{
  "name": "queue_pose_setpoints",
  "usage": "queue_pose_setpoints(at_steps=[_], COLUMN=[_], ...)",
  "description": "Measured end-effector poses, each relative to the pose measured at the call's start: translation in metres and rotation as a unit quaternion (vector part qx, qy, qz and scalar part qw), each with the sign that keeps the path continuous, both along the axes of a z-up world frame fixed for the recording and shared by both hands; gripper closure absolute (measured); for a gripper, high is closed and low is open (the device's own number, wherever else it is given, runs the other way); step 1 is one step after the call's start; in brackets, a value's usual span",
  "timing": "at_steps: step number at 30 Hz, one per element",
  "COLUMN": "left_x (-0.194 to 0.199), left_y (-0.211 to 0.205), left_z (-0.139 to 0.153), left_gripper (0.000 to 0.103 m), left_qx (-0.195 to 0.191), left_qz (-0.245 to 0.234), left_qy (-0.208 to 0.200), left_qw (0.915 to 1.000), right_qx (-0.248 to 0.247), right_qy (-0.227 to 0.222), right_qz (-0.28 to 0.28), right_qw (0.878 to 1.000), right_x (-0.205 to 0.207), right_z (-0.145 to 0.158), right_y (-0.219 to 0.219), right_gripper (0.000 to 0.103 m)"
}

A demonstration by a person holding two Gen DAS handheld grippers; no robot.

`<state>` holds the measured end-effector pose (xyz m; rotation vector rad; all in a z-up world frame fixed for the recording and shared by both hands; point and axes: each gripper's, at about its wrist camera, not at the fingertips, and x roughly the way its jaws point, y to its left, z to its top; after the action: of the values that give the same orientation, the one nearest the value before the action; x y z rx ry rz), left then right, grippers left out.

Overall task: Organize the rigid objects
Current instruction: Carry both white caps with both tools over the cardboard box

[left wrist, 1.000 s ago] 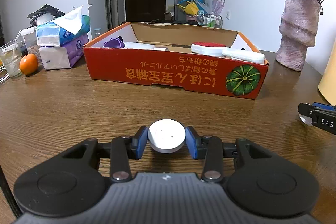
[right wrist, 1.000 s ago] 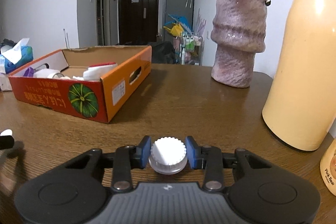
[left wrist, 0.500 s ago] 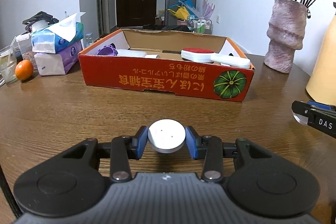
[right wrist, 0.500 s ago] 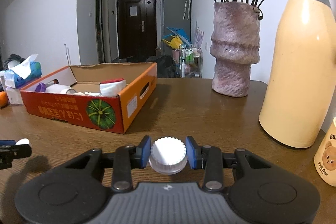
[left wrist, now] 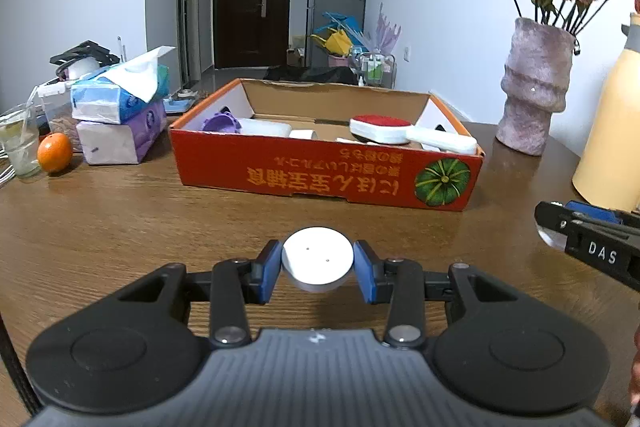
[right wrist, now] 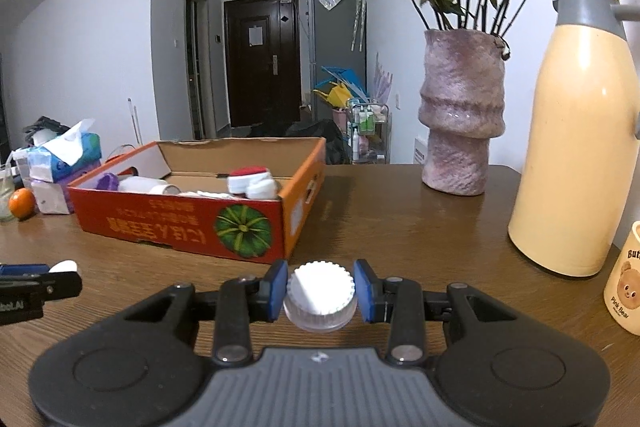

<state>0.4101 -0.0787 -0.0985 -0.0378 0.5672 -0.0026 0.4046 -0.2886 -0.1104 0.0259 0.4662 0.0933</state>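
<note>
Grip is the whole story at this point: your left gripper (left wrist: 318, 265) has its blue pads pressed on either side of a smooth white disc (left wrist: 318, 261), and your right gripper (right wrist: 320, 287) is clamped just as narrowly on a ribbed white cap (right wrist: 320, 293), each piece pinched across its width so the flat face stays up and cannot roll out. You hold both clear of the wooden table (left wrist: 120, 219), which suggests you are carrying them, not setting them down. Ahead of you sits the orange cardboard box (left wrist: 326, 177), open at the top, with a red-topped white brush (left wrist: 380, 129), a purple piece (left wrist: 220, 123) and a white cylinder (left wrist: 264, 127) already lying inside, so that box looks like the collecting place. Its near wall stands between your grippers and the inside, so you probably need to lift both pieces over the rim before letting go. On your right, the vase (right wrist: 460, 123) and the cream flask (right wrist: 576, 163) stand close enough to mind.
</note>
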Motion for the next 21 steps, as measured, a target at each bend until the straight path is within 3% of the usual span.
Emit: queue_pose_setpoints(at_steps=[21], left_x=[0.009], left_y=[0.047], left_z=[0.022], left_gripper=[0.063], left_qx=[-0.026], left_qz=[0.009], left_qy=[-0.036], left_qw=[0.999], right_qx=[0.004], right_qy=[-0.019], right_qz=[0.021], right_qw=[1.0], right_x=[0.0], right_z=[0.011], right_y=[0.079], right_gripper=[0.068])
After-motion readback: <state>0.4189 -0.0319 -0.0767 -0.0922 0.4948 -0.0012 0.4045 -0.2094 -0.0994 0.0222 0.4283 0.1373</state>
